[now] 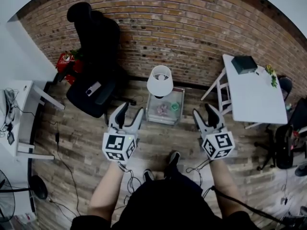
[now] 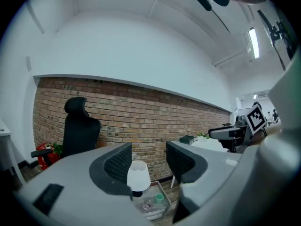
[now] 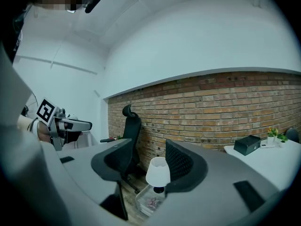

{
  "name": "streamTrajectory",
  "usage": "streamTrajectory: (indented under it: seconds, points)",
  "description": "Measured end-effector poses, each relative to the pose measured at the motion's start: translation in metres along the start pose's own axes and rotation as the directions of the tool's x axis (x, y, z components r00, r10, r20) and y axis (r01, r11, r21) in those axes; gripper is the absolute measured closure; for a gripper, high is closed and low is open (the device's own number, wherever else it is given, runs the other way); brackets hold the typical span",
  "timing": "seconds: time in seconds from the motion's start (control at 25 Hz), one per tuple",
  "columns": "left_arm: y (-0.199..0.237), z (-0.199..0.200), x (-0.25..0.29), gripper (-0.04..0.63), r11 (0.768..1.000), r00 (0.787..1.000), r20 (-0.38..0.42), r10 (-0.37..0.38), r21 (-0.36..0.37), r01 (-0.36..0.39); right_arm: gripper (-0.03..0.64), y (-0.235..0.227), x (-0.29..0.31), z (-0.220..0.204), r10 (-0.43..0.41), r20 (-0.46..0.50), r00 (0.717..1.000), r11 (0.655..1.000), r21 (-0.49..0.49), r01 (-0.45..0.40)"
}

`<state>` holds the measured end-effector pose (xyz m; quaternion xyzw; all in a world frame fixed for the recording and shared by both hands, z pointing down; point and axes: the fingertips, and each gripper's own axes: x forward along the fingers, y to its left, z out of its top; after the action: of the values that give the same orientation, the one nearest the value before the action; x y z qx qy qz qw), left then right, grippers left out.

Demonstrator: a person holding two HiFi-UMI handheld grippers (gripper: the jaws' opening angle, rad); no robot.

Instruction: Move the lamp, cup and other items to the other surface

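At two o'clock, a white counter stands by the brick wall. At twelve, a low glass counter carries the lamp and the green cup. The left gripper and the right gripper flank it, their jaws apart and empty.

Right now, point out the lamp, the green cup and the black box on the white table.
lamp [image 1: 159,79], head view, middle of its white shade.
green cup [image 2: 159,197], left gripper view, its side wall.
black box [image 1: 244,64], head view, its top face.
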<state>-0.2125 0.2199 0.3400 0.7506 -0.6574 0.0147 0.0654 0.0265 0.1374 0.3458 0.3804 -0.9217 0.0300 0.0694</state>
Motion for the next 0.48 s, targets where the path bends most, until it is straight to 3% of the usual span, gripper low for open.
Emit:
streamTrajectory:
  seconds: [0.28, 0.48]
  points:
    - [-0.012, -0.012, 0.077, 0.374, 0.999, 0.996, -0.069, 0.054, 0.009, -0.053, 0.375, -0.084, 0.046, -0.011, 0.036, -0.023, 0.999, 0.999, 0.005, -0.036]
    - [-0.031, 0.0, 0.124, 0.374, 0.995, 0.993, -0.077, 0.093, 0.027, -0.091, 0.376, -0.14, 0.073, -0.013, 0.073, -0.022, 0.997, 0.997, 0.027, -0.072]
